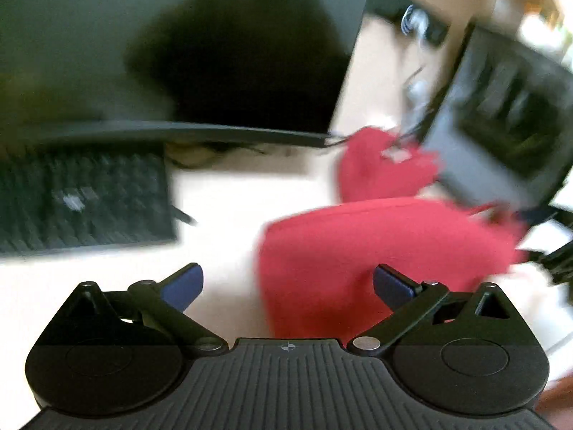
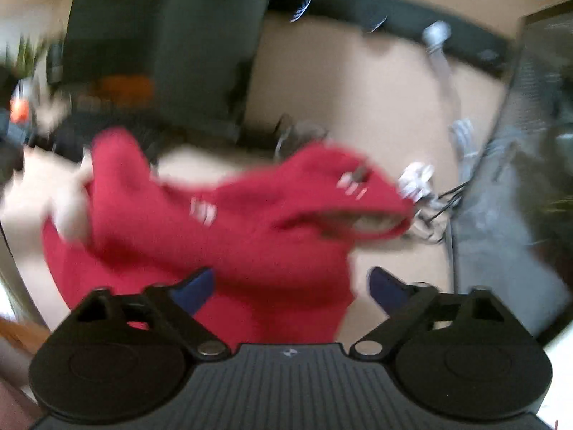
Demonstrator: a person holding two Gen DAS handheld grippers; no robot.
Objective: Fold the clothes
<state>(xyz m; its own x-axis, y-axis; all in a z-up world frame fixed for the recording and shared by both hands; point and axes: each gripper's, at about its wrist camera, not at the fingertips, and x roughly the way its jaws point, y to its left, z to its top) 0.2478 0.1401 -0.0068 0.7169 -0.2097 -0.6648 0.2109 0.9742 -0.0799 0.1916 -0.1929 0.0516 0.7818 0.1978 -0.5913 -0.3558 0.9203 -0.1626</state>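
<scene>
Folding looks barely begun: the red garment [image 2: 222,222] lies rumpled at twelve o'clock of both spread-fingered, empty grippers, left gripper [image 1: 286,283] and right gripper [image 2: 290,285].

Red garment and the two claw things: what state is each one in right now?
Red garment: lying crumpled on the white tabletop, not yet folded, not held.
Left gripper: open, empty, its right fingertip over the cloth.
Right gripper: open, empty, just above the garment.
Monitor: screen dark.
</scene>
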